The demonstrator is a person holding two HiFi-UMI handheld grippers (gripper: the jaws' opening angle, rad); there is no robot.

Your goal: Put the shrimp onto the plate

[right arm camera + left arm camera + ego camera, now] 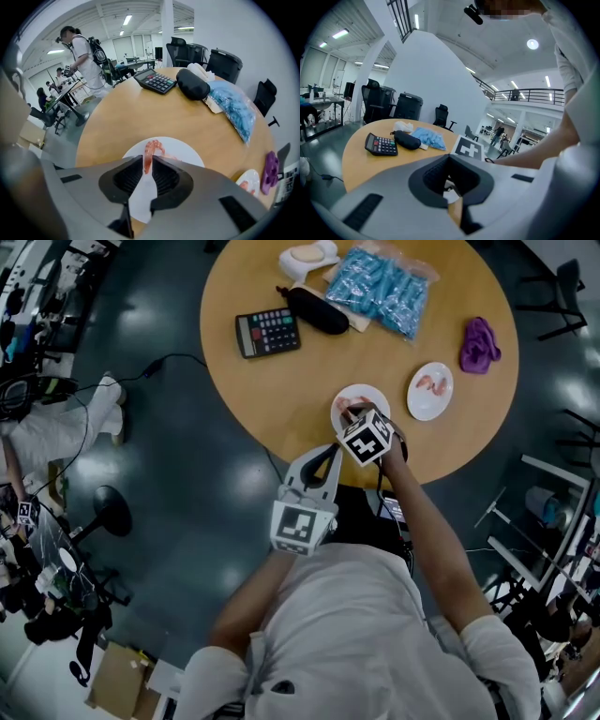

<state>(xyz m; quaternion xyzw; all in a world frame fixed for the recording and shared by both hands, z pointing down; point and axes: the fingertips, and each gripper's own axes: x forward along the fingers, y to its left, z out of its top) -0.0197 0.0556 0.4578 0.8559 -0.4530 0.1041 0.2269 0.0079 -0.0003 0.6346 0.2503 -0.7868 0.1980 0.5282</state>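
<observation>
A pink shrimp (150,151) sticks out from between my right gripper's (148,163) jaw tips, and its far end curls down onto a white plate (182,151) right below. The jaws stand narrow with both tips against the shrimp's tail. From the head view the right gripper (354,414) hangs steeply over that plate (367,394) near the round table's front edge. My left gripper (330,454) is held off the table in front of it, jaws together with nothing between them. A second white plate (430,391) to the right carries another shrimp (429,382).
Farther back on the wooden table (281,390) lie a calculator (268,332), a black pouch (317,309), a bag of blue pieces (380,285), a white object (309,259) and a purple cloth (479,344). Cables and chairs stand on the floor around.
</observation>
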